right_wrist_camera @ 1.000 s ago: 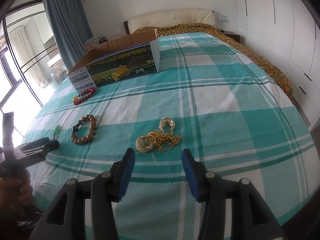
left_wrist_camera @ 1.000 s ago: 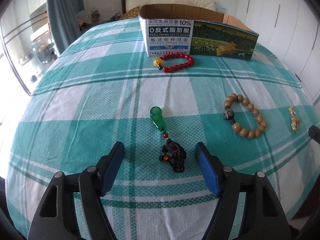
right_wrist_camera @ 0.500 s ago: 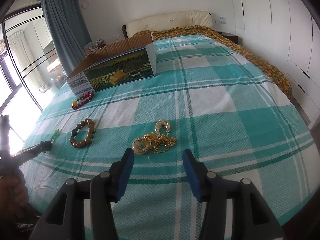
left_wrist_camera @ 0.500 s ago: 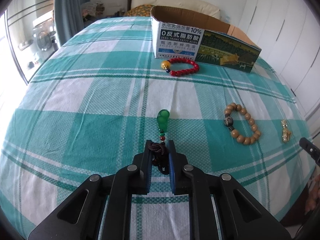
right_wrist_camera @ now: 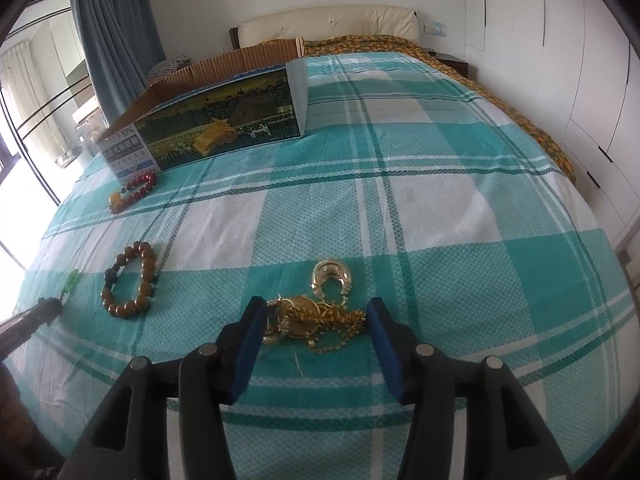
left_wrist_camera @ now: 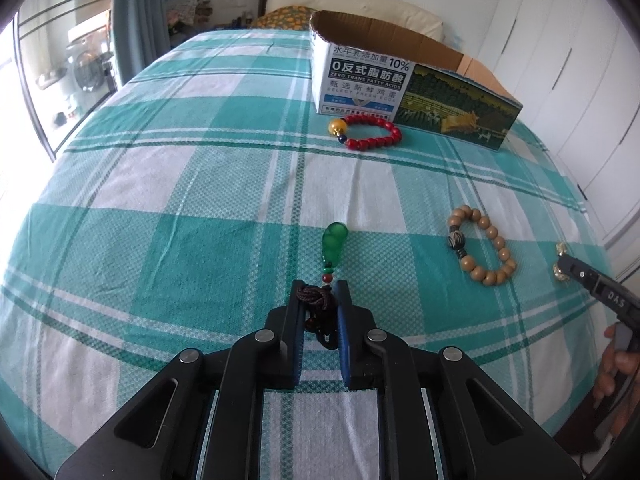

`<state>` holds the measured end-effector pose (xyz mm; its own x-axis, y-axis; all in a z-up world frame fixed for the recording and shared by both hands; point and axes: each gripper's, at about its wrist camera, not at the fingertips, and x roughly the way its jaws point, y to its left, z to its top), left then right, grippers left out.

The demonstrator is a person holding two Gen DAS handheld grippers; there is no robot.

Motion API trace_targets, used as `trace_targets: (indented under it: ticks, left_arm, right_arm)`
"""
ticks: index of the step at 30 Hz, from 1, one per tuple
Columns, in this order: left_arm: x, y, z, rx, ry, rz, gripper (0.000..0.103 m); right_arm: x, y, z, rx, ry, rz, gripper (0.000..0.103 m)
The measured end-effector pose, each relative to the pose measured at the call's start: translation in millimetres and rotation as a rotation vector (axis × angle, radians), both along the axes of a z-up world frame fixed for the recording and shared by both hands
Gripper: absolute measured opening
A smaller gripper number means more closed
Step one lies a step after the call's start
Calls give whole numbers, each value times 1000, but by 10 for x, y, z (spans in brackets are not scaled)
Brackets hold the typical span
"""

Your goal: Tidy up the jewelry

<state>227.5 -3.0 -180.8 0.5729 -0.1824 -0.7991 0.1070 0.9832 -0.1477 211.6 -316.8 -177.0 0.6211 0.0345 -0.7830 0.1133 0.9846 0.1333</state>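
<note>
My left gripper (left_wrist_camera: 319, 296) is shut on the dark knotted cord of a green pendant (left_wrist_camera: 334, 242), whose green stone sticks out ahead over the bed. My right gripper (right_wrist_camera: 316, 312) is open, its fingers either side of a tangled pile of gold jewelry (right_wrist_camera: 320, 316) on the bedspread. A wooden bead bracelet (left_wrist_camera: 480, 246) lies to the right of the pendant; it also shows in the right wrist view (right_wrist_camera: 132, 286). A red bead bracelet (left_wrist_camera: 366, 132) lies in front of an open cardboard box (left_wrist_camera: 404, 92).
The checked teal and white bedspread (left_wrist_camera: 200, 200) covers the bed. White wardrobe doors (right_wrist_camera: 580, 60) line the right side, a window and a blue curtain (right_wrist_camera: 108, 32) the left. The right gripper's tip (left_wrist_camera: 580, 276) shows at the right edge of the left view.
My left gripper has closed on the pendant's cord and stays shut. My right gripper has moved forward so that its open fingers now flank the gold pile.
</note>
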Motion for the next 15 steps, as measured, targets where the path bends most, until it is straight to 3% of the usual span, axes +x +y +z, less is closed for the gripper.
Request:
trace_targets:
  ticks: [1,3,6,8,10,12,15]
  left_arm:
    - [7,10,-6,1,3,3,13]
    - [18,29,-16,-2,6,8,13]
    - [21,22,-18,3,5,9,13]
    - [18,14,-19,5,4,8,13]
    - [16,6,-19,8,4,5,13]
    - [13,2,-16,9,4,2,13]
    - [6,-4,0,11,0,-2,13]
  right_arm:
    - [16,59,-7,-15,1,8,69]
    - [17,202,-36,-83,0,25,74]
    - [-27,293,-64,-158,-9,33,71]
    - [-46,255,-49,-171,-11,11,62]
    - [-63,204,-30,-171,-9,-3,39]
    - [-84,154,-14,-171,-5,-13,26]
    - [-143,75,3,-136,-3,-23,25]
